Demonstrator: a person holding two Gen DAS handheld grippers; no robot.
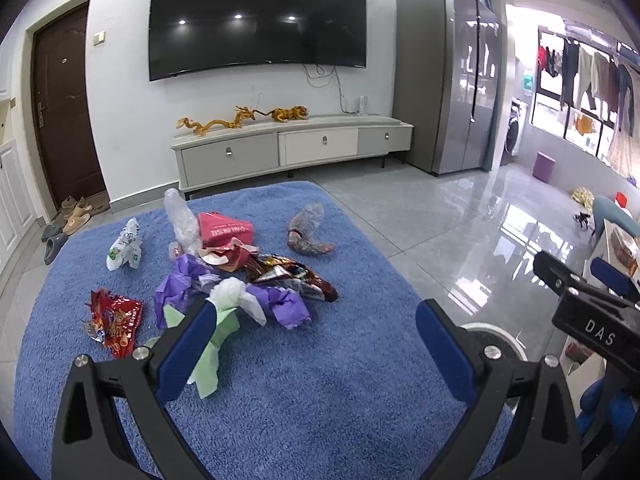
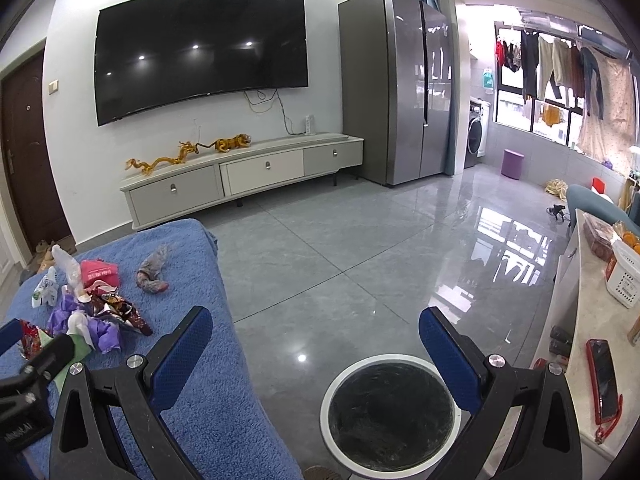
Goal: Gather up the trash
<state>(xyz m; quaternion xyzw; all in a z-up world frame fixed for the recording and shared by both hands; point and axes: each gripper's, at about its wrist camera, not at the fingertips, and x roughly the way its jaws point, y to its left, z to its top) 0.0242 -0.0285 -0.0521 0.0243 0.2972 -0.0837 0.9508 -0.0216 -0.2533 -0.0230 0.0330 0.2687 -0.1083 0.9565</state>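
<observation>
A pile of trash lies on a blue towel-covered surface (image 1: 304, 392): purple crumpled paper (image 1: 286, 304), a red foil wrapper (image 1: 116, 320), a red carton (image 1: 226, 230), a dark snack bag (image 1: 292, 274), a white-green packet (image 1: 124, 246), a green-white tissue (image 1: 216, 344) and a crumpled plastic wrapper (image 1: 306, 232). My left gripper (image 1: 316, 320) is open and empty just in front of the pile. My right gripper (image 2: 316, 328) is open and empty above a round white bin (image 2: 390, 408) with a black liner on the floor. The pile also shows in the right wrist view (image 2: 96, 312).
A TV cabinet (image 1: 288, 148) and a wall TV (image 1: 256, 20) stand ahead, with a grey fridge (image 2: 400, 88) to their right. Glossy floor tiles (image 2: 360, 248) spread to the right. A white counter (image 2: 592, 320) with a red phone (image 2: 604, 380) is at the far right.
</observation>
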